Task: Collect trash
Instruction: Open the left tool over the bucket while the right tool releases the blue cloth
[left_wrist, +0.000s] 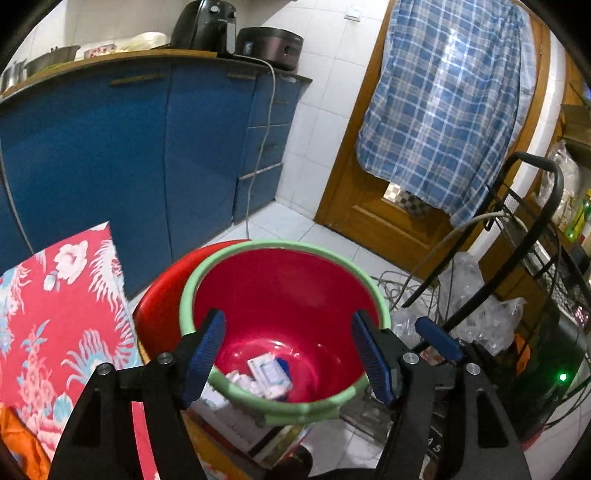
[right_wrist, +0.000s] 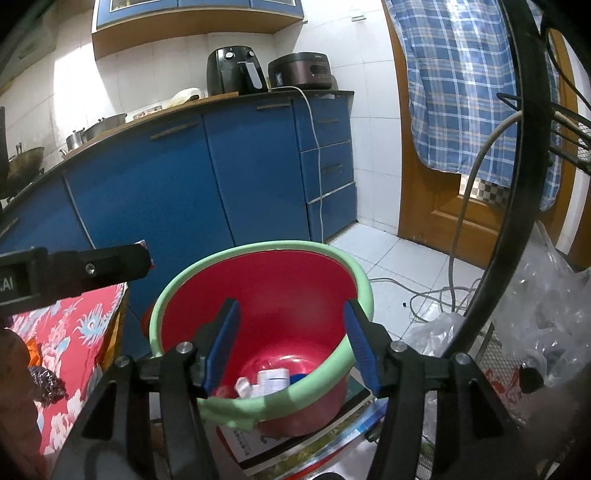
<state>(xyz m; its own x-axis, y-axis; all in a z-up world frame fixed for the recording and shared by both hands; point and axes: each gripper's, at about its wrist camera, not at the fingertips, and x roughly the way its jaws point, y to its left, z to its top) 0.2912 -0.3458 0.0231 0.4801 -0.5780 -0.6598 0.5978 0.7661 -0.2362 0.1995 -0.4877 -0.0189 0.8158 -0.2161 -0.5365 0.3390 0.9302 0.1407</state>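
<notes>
Both the left gripper (left_wrist: 288, 354) and right gripper (right_wrist: 291, 347) hang released and empty over the red plastic basin with a pale green rim (left_wrist: 280, 288). The white paper and box trash (left_wrist: 267, 376) lies inside at six o'clock, straight beneath them.

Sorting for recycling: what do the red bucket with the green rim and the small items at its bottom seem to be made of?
Red bucket: apparently moulded plastic, glossy, with soft highlights on its smooth inner wall. Green rim: matte, probably plastic or rubber edging; it looks torn or patched at the near side. Small items: seemingly printed white-and-blue cardboard boxes and crumpled white paper or wrappers; too small to be sure.
</notes>
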